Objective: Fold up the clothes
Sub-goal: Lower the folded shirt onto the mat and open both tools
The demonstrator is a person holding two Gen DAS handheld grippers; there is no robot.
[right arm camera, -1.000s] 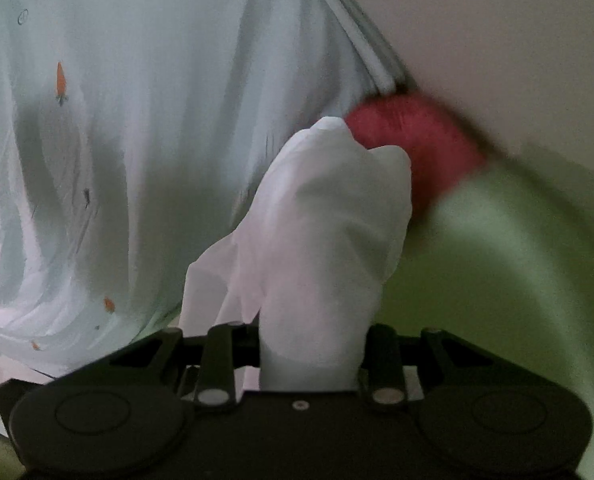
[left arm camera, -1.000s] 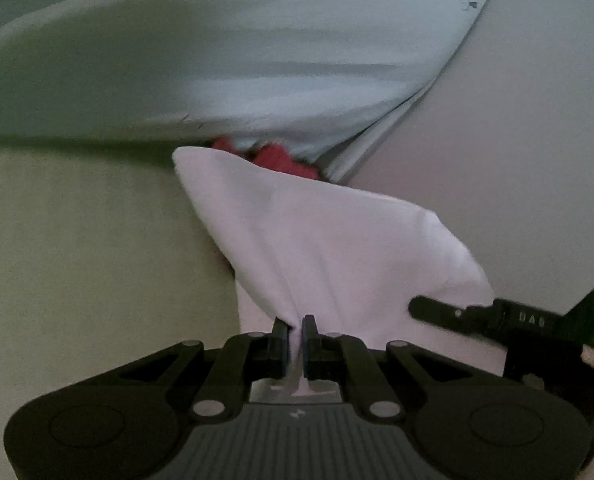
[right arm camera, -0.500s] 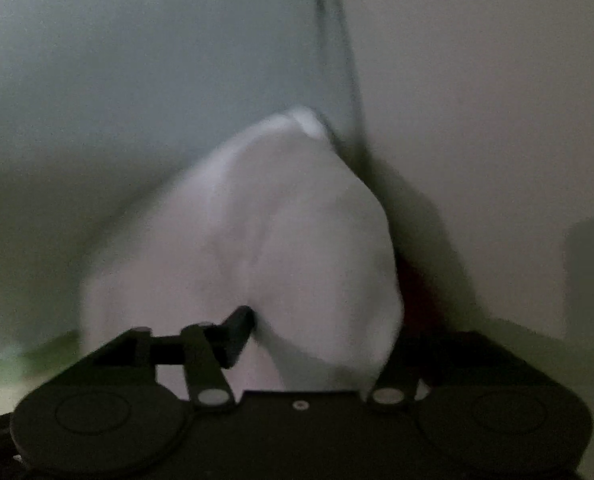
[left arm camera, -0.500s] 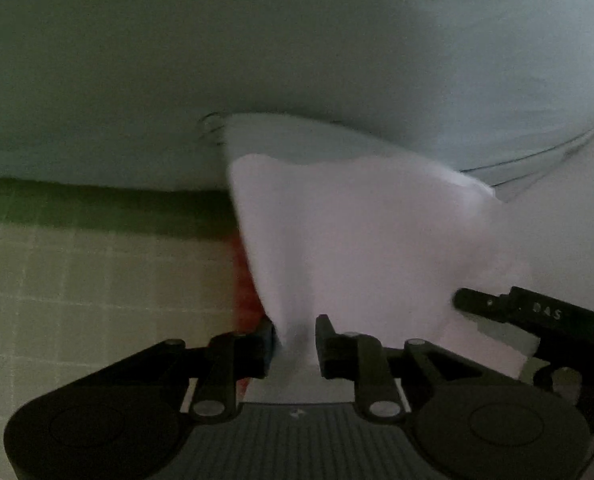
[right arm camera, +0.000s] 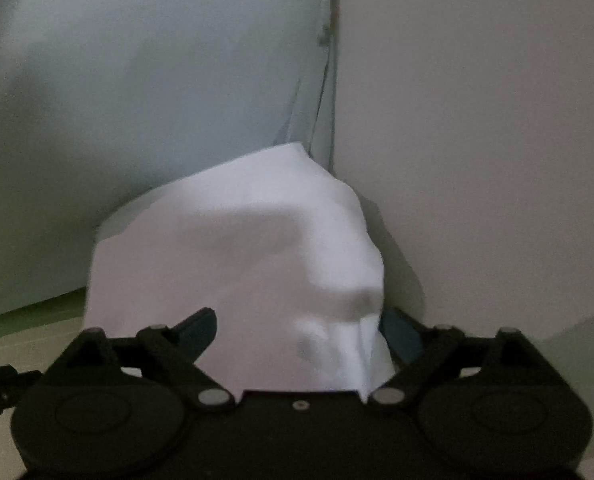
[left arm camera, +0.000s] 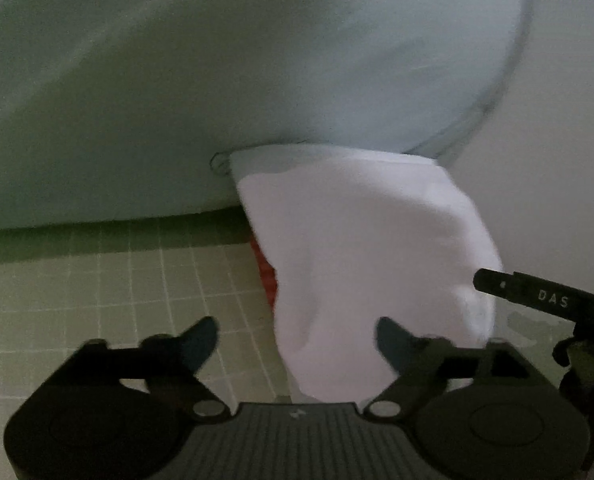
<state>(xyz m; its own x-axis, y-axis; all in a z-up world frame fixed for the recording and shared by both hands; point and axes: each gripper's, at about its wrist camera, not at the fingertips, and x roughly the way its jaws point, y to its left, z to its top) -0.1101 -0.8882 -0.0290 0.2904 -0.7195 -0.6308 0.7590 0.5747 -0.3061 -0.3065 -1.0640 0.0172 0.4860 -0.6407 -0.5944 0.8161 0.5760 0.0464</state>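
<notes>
A white garment [left arm camera: 361, 248] lies bunched on the green gridded mat [left arm camera: 109, 296], its near end between the spread fingers of my left gripper [left arm camera: 297, 340], which is open. A bit of red cloth [left arm camera: 266, 272] peeks out under its left edge. In the right wrist view the same white garment [right arm camera: 249, 264] rises as a heap right in front of my right gripper [right arm camera: 297, 336], also open, with the fabric lying loose between its fingers and hiding part of the right one. The other gripper's black body [left arm camera: 537, 296] reaches in from the right.
A pale blue sheet [left arm camera: 257, 80] hangs behind the garment and fills the upper left of both views [right arm camera: 137, 100]. A plain light wall [right arm camera: 477, 140] stands to the right. The green mat [right arm camera: 25, 320] shows at the lower left.
Both grippers have opened and let go of the white garment, which has dropped onto the mat. Both views moved closer to the blue sheet.
</notes>
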